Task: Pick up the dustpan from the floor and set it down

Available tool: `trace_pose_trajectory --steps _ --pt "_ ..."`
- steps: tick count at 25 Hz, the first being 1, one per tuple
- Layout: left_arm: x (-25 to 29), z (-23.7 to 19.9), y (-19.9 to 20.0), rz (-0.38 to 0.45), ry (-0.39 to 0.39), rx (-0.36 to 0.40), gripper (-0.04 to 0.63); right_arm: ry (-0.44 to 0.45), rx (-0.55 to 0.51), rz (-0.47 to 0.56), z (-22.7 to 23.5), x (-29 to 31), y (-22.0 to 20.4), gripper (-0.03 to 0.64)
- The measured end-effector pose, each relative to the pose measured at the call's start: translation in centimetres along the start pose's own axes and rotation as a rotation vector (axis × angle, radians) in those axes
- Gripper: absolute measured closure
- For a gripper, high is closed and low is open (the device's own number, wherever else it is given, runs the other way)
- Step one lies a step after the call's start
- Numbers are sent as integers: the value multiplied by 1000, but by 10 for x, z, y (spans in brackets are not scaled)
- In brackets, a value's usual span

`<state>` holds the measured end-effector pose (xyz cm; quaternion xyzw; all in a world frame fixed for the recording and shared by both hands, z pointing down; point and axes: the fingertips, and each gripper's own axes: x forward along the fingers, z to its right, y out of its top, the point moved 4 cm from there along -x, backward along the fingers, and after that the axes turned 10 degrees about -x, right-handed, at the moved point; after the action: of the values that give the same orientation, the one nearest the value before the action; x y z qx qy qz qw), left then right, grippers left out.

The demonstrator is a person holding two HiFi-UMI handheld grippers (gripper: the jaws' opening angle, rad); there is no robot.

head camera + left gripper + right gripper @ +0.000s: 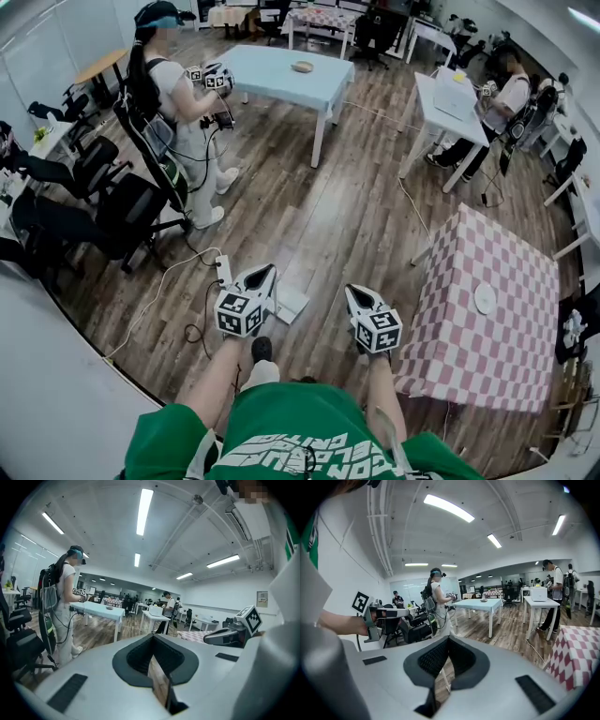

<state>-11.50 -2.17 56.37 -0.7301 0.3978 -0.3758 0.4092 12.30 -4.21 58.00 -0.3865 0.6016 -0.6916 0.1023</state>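
Brown wood-plank floor [319,216], open office. My left gripper [266,272], right gripper [355,292]: fingers pressed together, both empty. Flat white panel [292,302] on floor beside left gripper, possibly dustpan, unconfirmed. Hazard: shut fingers would shove it, not grip; white power strip [223,271] nearby could snag.

In the head view, the left hand-held gripper [263,272] and the right hand-held gripper [354,292] sit side by side at lower centre, over the floor [319,216]. A flat slab [292,303] lies on the floor between them, just beside the left one. A surface [469,356] fills the lower right, with a plate [485,298] on it. At upper centre stands a long surface [272,80] carrying a bowl [302,67]; a person [178,94] stands at its left end. Chairs [112,211] cluster at the left edge. A smaller surface [441,117] at upper right has a second person [506,94] to its right.
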Motion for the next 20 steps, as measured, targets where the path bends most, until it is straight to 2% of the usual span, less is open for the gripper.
trace_pose_trajectory --steps 11,20 --pt "-11 60 -42 -36 -11 1 591 -11 18 8 9 -62 -36 609" --pt "-12 95 -54 -61 -56 36 591 -48 44 32 12 -95 -50 609"
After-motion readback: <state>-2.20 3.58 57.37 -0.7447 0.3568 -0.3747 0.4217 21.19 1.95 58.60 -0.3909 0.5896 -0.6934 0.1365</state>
